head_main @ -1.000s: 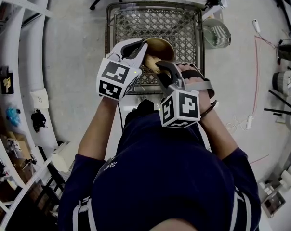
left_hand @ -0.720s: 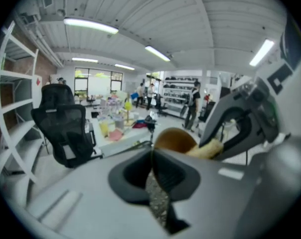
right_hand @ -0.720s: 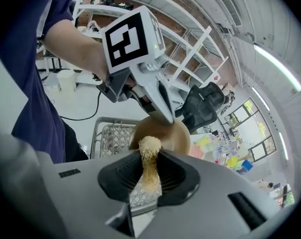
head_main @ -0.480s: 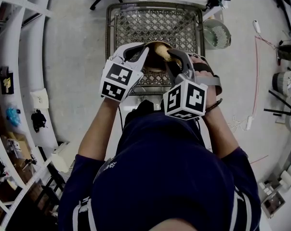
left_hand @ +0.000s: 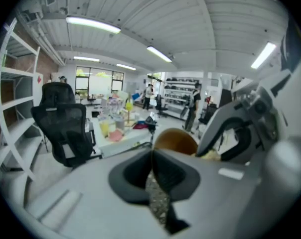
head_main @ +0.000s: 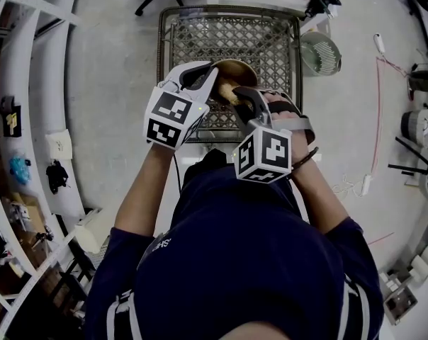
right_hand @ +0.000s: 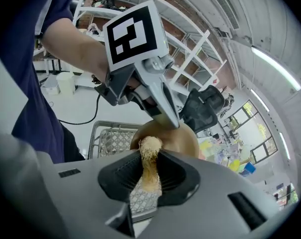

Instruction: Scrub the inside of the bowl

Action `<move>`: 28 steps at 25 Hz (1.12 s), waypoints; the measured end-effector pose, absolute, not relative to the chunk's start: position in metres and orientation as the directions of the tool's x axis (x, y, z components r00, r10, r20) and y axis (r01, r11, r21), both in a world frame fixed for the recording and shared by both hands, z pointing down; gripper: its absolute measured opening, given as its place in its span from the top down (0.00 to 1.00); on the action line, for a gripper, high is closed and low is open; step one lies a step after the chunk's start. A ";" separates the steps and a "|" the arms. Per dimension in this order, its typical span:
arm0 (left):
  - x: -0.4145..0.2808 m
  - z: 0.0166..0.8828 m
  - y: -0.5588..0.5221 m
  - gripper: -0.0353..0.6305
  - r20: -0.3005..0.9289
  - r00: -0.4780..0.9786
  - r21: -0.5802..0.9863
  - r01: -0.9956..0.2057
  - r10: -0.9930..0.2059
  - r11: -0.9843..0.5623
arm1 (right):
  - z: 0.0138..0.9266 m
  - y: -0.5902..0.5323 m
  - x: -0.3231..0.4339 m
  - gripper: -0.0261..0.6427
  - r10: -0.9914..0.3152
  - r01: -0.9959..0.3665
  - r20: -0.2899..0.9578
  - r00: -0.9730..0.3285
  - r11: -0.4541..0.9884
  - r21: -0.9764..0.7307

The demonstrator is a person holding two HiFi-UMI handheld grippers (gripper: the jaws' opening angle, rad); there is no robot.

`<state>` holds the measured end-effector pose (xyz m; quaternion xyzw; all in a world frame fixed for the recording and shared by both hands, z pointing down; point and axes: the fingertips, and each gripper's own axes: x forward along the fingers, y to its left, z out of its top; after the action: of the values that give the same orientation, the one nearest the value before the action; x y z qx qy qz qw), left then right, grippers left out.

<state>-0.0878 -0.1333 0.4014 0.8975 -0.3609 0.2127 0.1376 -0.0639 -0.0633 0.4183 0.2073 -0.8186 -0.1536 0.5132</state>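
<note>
Left gripper (head_main: pixel 211 75) jaws nearly shut, pinching the bowl (head_main: pixel 237 69) rim; bowl held over wire basket (head_main: pixel 200 34). Right gripper (right_hand: pixel 149 176) jaws clamped on fibrous scrubber (right_hand: pixel 150 146), tuft at the bowl. Suggest: press tuft into inner wall, sweep circles, brace rim firmly.

The left arm (head_main: pixel 139 193) and right arm (head_main: pixel 322 195) reach far from the body, wrists close together. The left gripper (head_main: pixel 211 75) angles toward the right and slightly down, jaws pinched on the bowl (head_main: pixel 239 68) rim. The right gripper (head_main: pixel 234 95), just nearer, tilts steeply down, jaws clamped on a scrubber (right_hand: pixel 150 151). The right hand (head_main: pixel 290 115) wraps its handle.
</note>
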 end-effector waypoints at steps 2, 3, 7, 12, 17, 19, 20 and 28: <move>-0.088 0.401 -0.134 0.93 0.480 0.648 0.093 -0.707 -0.590 -0.701 | 0.417 -0.066 -0.055 0.86 -0.496 -0.197 0.791 -0.360 0.869 0.455; -0.086 0.401 -0.133 0.93 0.478 0.651 0.095 -0.706 -0.590 -0.702 | 0.413 -0.071 -0.050 0.86 -0.510 -0.212 0.788 -0.345 0.860 0.464; -0.074 0.406 -0.125 0.92 0.485 0.671 0.111 -0.684 -0.561 -0.721 | 0.398 -0.093 -0.040 0.86 -0.596 -0.270 0.738 -0.317 0.803 0.532; -0.069 0.401 -0.123 0.92 0.480 0.678 0.108 -0.676 -0.557 -0.729 | 0.407 -0.069 -0.058 0.86 -0.526 -0.195 0.761 -0.381 0.850 0.490; -0.075 0.401 -0.126 0.92 0.494 0.652 0.073 -0.690 -0.576 -0.720 | 0.419 -0.061 -0.042 0.86 -0.477 -0.205 0.812 -0.335 0.878 0.432; -0.071 0.403 -0.122 0.92 0.502 0.654 0.066 -0.682 -0.566 -0.728 | 0.410 -0.072 -0.033 0.86 -0.523 -0.245 0.794 -0.311 0.851 0.465; -0.068 0.404 -0.119 0.92 0.503 0.658 0.066 -0.675 -0.560 -0.735 | 0.405 -0.078 -0.030 0.86 -0.553 -0.261 0.777 -0.301 0.831 0.491; -0.064 0.397 -0.115 0.92 0.483 0.671 0.065 -0.669 -0.563 -0.740 | 0.409 -0.057 -0.056 0.86 -0.514 -0.169 0.770 -0.378 0.856 0.488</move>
<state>-0.0645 -0.1154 0.3969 0.9062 -0.3399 0.2216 0.1191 -0.0559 -0.0572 0.4090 0.2098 -0.8131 -0.1667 0.5167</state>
